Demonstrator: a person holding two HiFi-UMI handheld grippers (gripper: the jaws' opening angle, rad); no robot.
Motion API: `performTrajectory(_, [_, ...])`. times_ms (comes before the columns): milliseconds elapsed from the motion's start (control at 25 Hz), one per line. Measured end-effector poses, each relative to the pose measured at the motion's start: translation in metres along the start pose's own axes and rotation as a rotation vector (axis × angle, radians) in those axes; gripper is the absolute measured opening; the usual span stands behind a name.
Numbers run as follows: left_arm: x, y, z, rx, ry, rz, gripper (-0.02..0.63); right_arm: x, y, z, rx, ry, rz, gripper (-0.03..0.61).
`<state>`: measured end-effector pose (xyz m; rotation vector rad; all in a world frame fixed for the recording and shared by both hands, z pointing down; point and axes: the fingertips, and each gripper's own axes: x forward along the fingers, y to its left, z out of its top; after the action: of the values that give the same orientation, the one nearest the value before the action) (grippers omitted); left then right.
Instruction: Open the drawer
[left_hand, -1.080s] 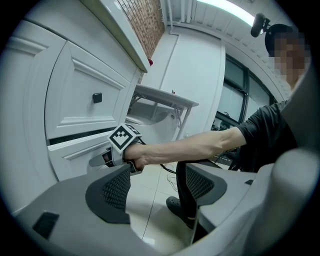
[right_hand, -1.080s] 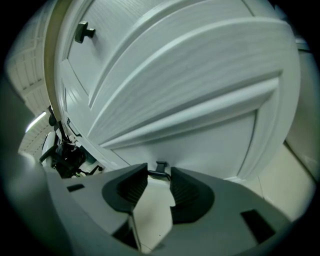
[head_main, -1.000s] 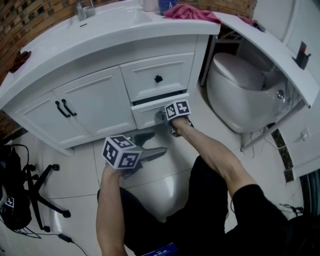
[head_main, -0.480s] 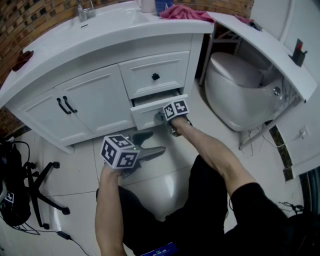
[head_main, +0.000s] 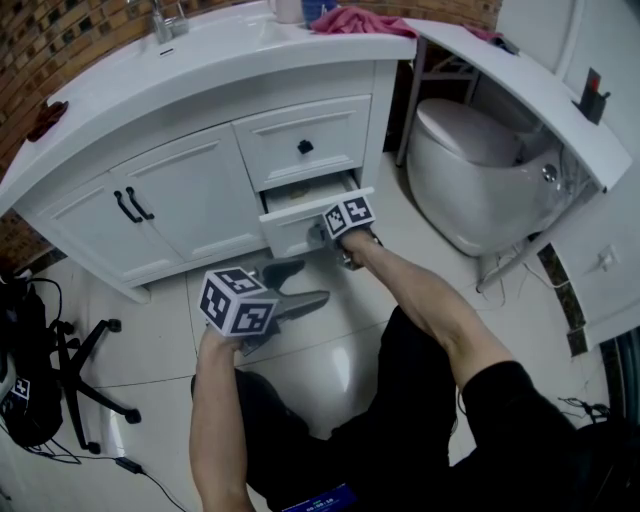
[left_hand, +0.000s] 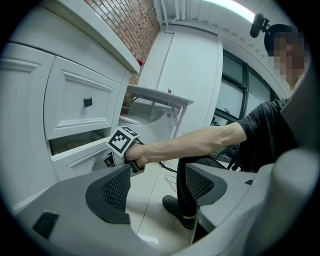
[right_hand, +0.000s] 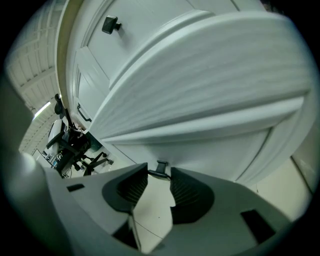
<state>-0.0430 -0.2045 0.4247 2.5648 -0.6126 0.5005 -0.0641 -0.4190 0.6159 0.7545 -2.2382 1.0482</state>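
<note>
Two claws: my right claw works at the white wooden vanity cabinet; my left claw hangs over the glossy white tiled floor, in front of the cabinet.
Right claw grip: clenched on the small black knob, which only the pad tips pinch.
Left claw grip: released, jaws apart, nothing between them.
Drawer: the white panelled lower drawer stands part-way out, with a dark gap under the shut white upper drawer. I judge the opening well short of finished.
Risk, slip: so shallow a hold could pop off the knob if I pull downward or sideways instead of straight out.
Risk, jam: a skewed pull could rack the lower drawer in its opening and make it bind.
Risk, overrun: a hard tug might bring it right out of the cabinet, so that the front drops.
Risk, bump: my left claw waits near the drawer's path; drifting upward, it could knock the front.
</note>
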Motion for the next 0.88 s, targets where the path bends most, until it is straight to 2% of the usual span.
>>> performTrajectory(880, [-0.003, -0.044, -0.004, 0.033, 0.006, 0.014, 0.348, -0.021, 0.017, -0.042, -0.048, 0.086, -0.005, 0.164])
